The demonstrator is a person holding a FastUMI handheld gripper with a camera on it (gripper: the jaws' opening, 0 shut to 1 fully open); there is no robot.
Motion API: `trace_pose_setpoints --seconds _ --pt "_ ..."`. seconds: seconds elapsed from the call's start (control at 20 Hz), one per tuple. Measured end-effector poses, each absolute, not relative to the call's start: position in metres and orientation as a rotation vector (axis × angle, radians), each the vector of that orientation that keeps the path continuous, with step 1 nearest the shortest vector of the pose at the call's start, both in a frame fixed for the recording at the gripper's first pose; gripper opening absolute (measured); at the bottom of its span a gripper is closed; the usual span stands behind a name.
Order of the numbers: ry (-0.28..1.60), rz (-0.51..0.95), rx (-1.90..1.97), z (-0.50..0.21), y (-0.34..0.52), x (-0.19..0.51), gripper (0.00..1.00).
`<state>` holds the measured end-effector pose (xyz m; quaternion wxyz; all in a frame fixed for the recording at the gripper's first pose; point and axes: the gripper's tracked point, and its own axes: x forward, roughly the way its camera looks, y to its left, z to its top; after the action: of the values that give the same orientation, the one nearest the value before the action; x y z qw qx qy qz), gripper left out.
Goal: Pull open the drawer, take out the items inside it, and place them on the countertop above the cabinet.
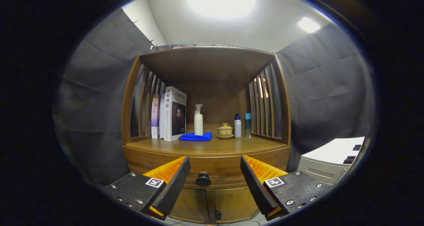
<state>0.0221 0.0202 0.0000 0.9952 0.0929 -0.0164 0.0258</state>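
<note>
Wooden cabinet (205, 159) ahead; claw (215, 183) level, spread, flanking drawer knob (203, 179).

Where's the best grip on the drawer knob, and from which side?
Grip the round dark knob itself, straight on from the front. It sticks out from the closed drawer front below the countertop, centred between the open gripper jaws, so they can probably close on its left and right sides.
</note>
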Motion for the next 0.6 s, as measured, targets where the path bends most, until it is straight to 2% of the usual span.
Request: trace_pose_setpoints --seconds 0.6 --pt "0.043 -0.006 0.132 -0.019 0.027 0.024 0.95"
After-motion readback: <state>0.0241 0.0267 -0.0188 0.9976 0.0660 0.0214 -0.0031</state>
